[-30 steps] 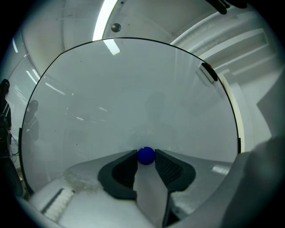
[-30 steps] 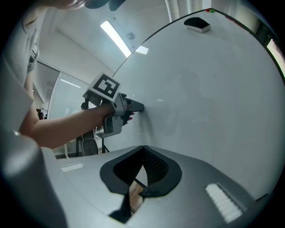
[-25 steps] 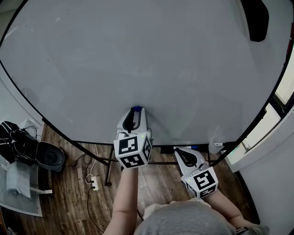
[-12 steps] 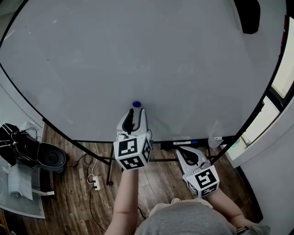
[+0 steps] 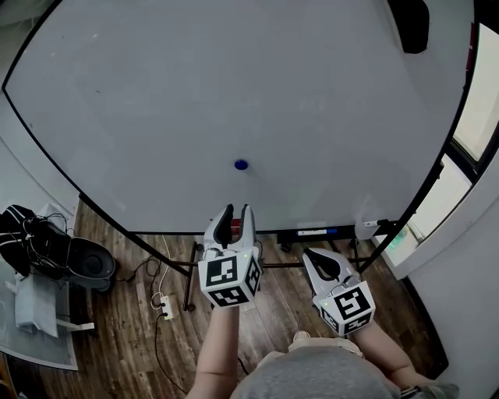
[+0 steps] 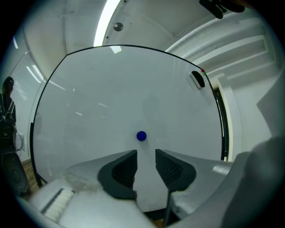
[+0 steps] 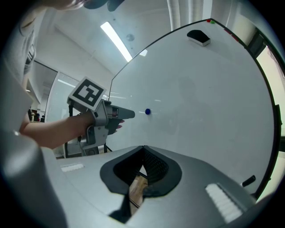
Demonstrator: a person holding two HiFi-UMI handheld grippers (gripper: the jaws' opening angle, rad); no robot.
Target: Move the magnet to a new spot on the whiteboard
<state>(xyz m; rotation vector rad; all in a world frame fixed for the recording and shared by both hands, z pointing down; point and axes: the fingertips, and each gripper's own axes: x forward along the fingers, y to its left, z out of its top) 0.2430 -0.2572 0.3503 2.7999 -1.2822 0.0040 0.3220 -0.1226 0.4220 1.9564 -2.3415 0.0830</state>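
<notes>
Holds the left gripper (image 5: 235,220) upright in front of the lower edge of the whiteboard (image 5: 234,86), nose aimed at the board face, not touching it. Presents both jaws spread apart, released. Carries nothing between the ribbed pads (image 6: 122,171); through the gap, shows only bare white board.

Locates the magnet (image 5: 241,164), a small round blue disc, on the lower-middle area of the whiteboard, stuck flat on the surface. Sits above the left gripper's tips and well apart from them. In the left gripper view, lies just above the gap between the jaws, roughly on line with it, clear of both. In the right gripper view, lies a short way ahead of the left gripper's nose, with open board between.

Holds the right gripper (image 5: 321,262) lower and further right, over the wood floor (image 5: 125,335), away from the board. Presents its jaws clenched, tips meeting, empty. Shows only floor through the slot behind the tips.

Mounts a black eraser (image 5: 411,23) at the upper right corner of the board. Carries a marker tray (image 5: 312,232) under the lower edge, right of centre. Places a white power strip (image 5: 162,308) with its cable on the floor beneath the board, left of the grippers.
</notes>
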